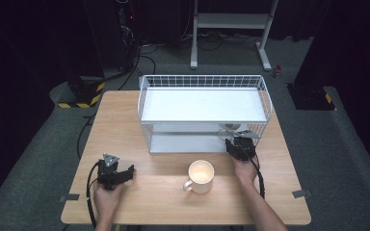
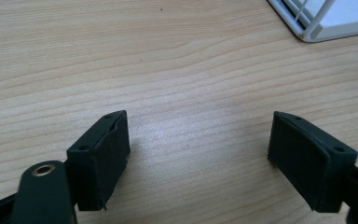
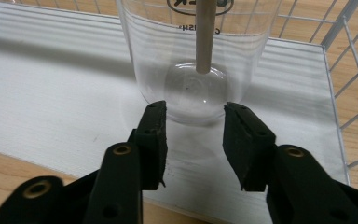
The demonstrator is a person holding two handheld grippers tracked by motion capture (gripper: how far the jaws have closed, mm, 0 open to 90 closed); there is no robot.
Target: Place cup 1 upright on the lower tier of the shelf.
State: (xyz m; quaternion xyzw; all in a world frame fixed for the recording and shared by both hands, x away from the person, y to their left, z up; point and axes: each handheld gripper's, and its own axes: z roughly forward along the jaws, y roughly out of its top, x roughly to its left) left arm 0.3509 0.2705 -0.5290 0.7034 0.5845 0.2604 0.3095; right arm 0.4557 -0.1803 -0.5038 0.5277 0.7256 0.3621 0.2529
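Observation:
A clear plastic cup (image 3: 168, 56) with a wooden stick (image 3: 205, 37) standing in it rests on the lower shelf (image 3: 51, 84) of a white wire rack (image 1: 200, 121). My right gripper (image 3: 193, 109) reaches into that lower level at the rack's right end (image 1: 236, 143). Its jaws are narrowly apart with nothing between them, and the tips stop just short of the cup's base. In the high view the cup (image 1: 229, 129) shows just beyond this gripper. My left gripper (image 1: 120, 171) rests low over the table at the front left. Its jaws (image 2: 198, 126) are wide apart over bare wood.
A cream mug (image 1: 201, 176) stands on the table in front of the rack, handle toward the front left, between my two hands. The rack's top shelf (image 1: 202, 103) is bare. A corner of the rack (image 2: 317, 25) sits far ahead of the left gripper.

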